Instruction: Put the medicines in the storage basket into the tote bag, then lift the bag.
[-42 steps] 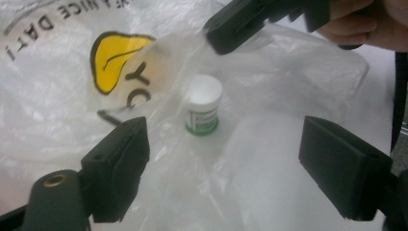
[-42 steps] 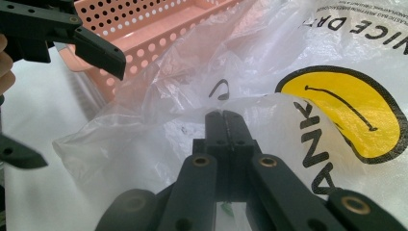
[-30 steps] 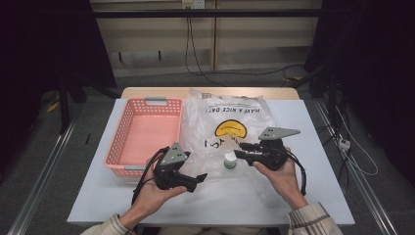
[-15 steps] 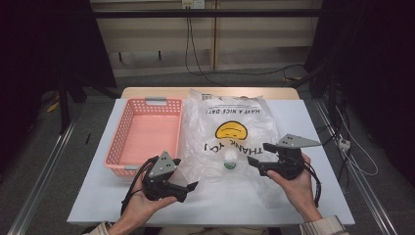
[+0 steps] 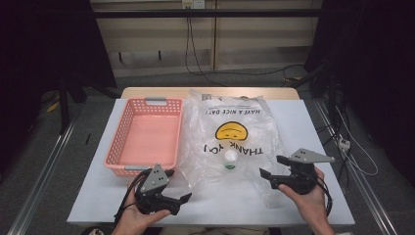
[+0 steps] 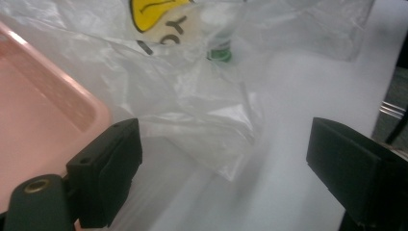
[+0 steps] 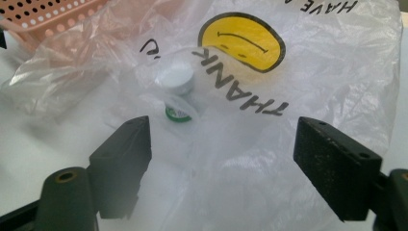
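A clear plastic bag (image 5: 234, 142) printed with a yellow smiley lies flat on the white table. Inside it sits a small bottle (image 5: 230, 159) with a white cap and green label. My left gripper (image 5: 179, 186) is at the near edge, just in front of the basket's corner, jaws wide apart and empty. The left gripper view has the bag (image 6: 192, 96) and bottle (image 6: 219, 48) ahead of that gripper (image 6: 226, 139). My right gripper (image 5: 270, 166) hovers at the bag's near right corner. Its jaws have just been opening. They straddle bag film (image 7: 250, 159) without pressing it, short of the bottle (image 7: 175, 89).
A pink perforated basket (image 5: 117, 147), with nothing in it, stands left of the bag, and its rim (image 6: 91, 108) is close to my left jaw. Bare white table (image 5: 230, 203) stretches between the two grippers. Cables run over the floor beyond the table.
Both hands have drawn apart and back toward the near edge. The right gripper moved right, away from the bottle, and its jaws widened. The bag and bottle stayed put.
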